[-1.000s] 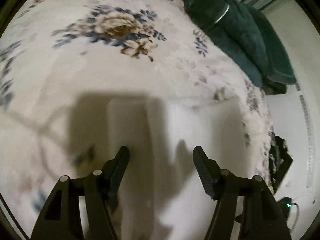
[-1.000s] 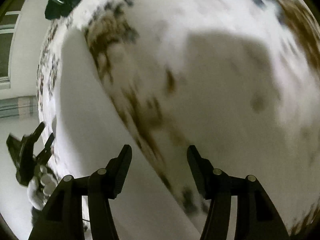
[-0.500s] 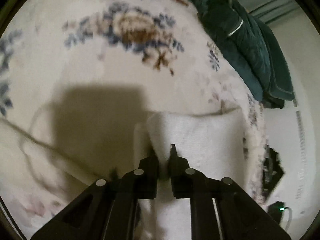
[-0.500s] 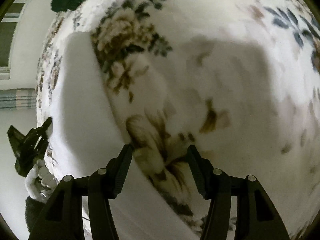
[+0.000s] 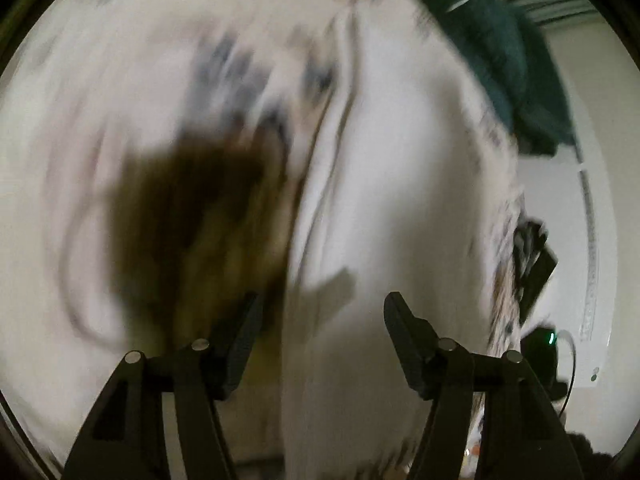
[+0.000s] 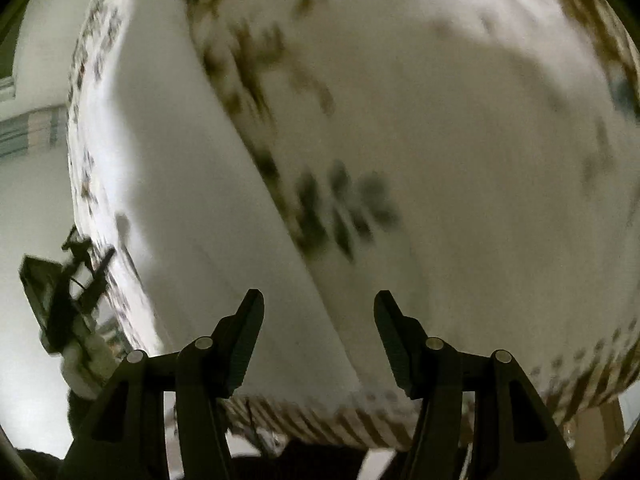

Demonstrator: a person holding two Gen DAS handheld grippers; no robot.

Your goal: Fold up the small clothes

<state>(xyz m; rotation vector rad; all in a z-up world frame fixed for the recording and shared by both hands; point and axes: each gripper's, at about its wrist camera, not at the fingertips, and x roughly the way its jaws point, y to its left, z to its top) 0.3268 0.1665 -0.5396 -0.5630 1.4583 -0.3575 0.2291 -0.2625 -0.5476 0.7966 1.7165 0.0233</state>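
Observation:
A white cloth [image 5: 400,184] lies folded on the floral bedspread [image 5: 120,120]; the left wrist view is blurred by motion. My left gripper [image 5: 320,320] is open and empty just above the cloth's left edge. In the right wrist view the same white cloth [image 6: 192,208] lies along the bed's left side. My right gripper [image 6: 318,312] is open and empty, over the cloth's long edge where it meets the bedspread [image 6: 480,160].
A dark green garment pile [image 5: 500,52] sits at the far right of the bed. A black device with a green light [image 5: 548,340] lies on the floor beyond the bed edge. The left hand-held gripper [image 6: 68,300] shows beside the bed.
My left gripper was shut on the cloth's edge half a second ago; now it is open and has let go, and the view has swung. My right gripper stays open and has shifted along the cloth.

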